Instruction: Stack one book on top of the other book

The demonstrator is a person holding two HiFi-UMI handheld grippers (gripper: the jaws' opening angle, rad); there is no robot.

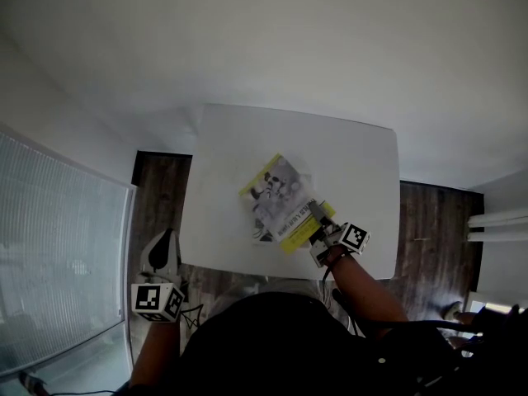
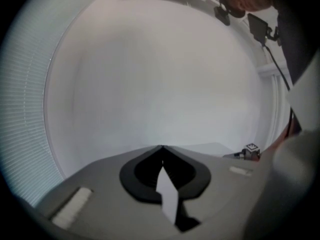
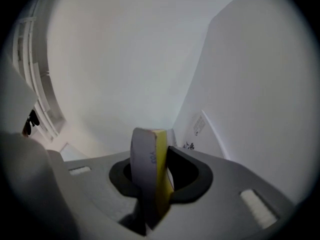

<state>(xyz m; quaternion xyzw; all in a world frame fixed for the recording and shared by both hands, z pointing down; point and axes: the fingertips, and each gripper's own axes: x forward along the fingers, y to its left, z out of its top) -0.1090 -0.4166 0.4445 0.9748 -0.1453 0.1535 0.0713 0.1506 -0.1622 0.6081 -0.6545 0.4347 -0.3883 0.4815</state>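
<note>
A book (image 1: 279, 198) with a grey and yellow cover lies slantwise in the middle of the white table (image 1: 355, 155). My right gripper (image 1: 320, 219) is shut on its near right corner. In the right gripper view the jaws (image 3: 152, 184) clamp the book's corner (image 3: 150, 159), grey on one side and yellow on the other. A pale printed surface (image 3: 200, 125) runs along just beyond it. Whether a second book lies under the first I cannot tell. My left gripper (image 1: 167, 239) hangs off the table's near left corner, over the floor; in its own view the left gripper (image 2: 162, 149) is shut on nothing.
Dark wood floor (image 1: 157, 196) shows on both sides of the table. A window with blinds (image 1: 58, 246) fills the left side. White rails (image 1: 499, 225) stand at the right edge. The person's arm (image 1: 363, 287) reaches in from below.
</note>
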